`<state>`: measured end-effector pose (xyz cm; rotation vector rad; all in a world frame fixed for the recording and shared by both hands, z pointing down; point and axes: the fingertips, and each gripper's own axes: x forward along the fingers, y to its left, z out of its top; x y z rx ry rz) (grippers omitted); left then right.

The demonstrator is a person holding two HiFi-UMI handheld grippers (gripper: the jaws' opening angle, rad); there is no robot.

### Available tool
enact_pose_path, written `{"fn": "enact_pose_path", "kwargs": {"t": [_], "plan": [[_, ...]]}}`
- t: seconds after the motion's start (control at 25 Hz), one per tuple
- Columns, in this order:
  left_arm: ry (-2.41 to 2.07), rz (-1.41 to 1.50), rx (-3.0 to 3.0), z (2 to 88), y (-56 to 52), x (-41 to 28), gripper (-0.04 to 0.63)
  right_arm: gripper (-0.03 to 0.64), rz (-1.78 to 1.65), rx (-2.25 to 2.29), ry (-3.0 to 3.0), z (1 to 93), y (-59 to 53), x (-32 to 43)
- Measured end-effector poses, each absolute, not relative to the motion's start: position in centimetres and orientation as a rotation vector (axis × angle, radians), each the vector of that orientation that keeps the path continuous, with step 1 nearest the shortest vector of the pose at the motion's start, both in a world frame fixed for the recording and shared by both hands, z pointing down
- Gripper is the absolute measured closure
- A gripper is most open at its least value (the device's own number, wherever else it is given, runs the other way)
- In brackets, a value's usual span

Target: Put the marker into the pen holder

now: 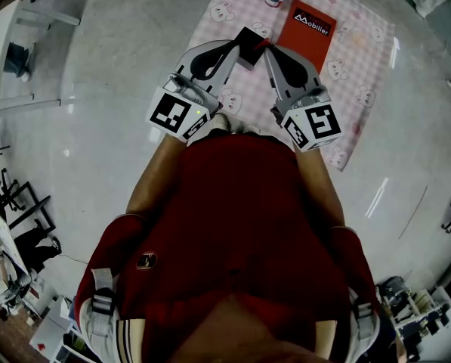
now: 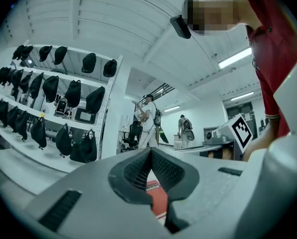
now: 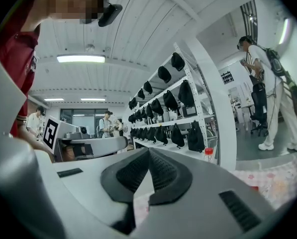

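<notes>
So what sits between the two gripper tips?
A small black box on the checked cloth, between left gripper and right gripper, seen in the head view.

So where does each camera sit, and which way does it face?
Head view: on the head, facing down at the pink checked cloth; red shirt, left gripper, right gripper show.
Left gripper view: on that gripper, facing past its shut fingers into the room; red shirt shows.
Right gripper view: likewise; red shirt shows.
Both gripper views share black bags on white shelves.
</notes>
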<state>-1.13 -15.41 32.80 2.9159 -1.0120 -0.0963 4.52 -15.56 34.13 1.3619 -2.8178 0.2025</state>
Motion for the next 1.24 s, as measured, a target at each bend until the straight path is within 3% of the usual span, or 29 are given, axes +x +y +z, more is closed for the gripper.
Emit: {"fn": "enact_pose_path", "kwargs": {"t": [1.24], "plan": [[-1.022,-0.074,2.909,33.22,-15.1,-0.77,0.588,0.618,0.216,1.304,-2.819,35.17,-14.86,4.4]]}}
